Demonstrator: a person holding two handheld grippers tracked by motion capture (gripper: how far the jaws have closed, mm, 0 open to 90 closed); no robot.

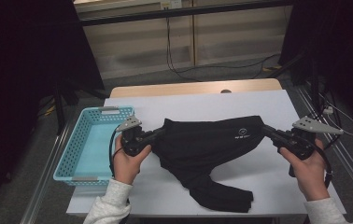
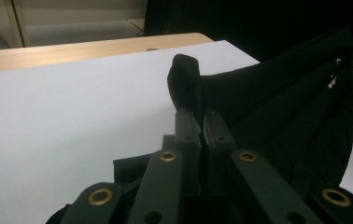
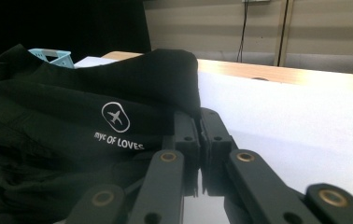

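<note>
A black garment (image 1: 202, 144) with a small white airplane logo (image 3: 115, 117) is stretched between my two grippers above the white table cover (image 1: 202, 105). My left gripper (image 1: 161, 131) is shut on its left corner; in the left gripper view the cloth (image 2: 186, 86) bulges up between the closed jaws. My right gripper (image 1: 264, 127) is shut on the right corner, and the right gripper view has the fabric edge (image 3: 184, 100) pinched at my jaw tips (image 3: 200, 116). The garment's lower part hangs down and lies bunched near the table's front edge (image 1: 223, 196).
A light blue perforated basket (image 1: 88, 142) sits at the table's left side, just beside my left hand. A bare wooden strip (image 1: 193, 87) runs along the far edge of the table. Cables lie on the floor beyond.
</note>
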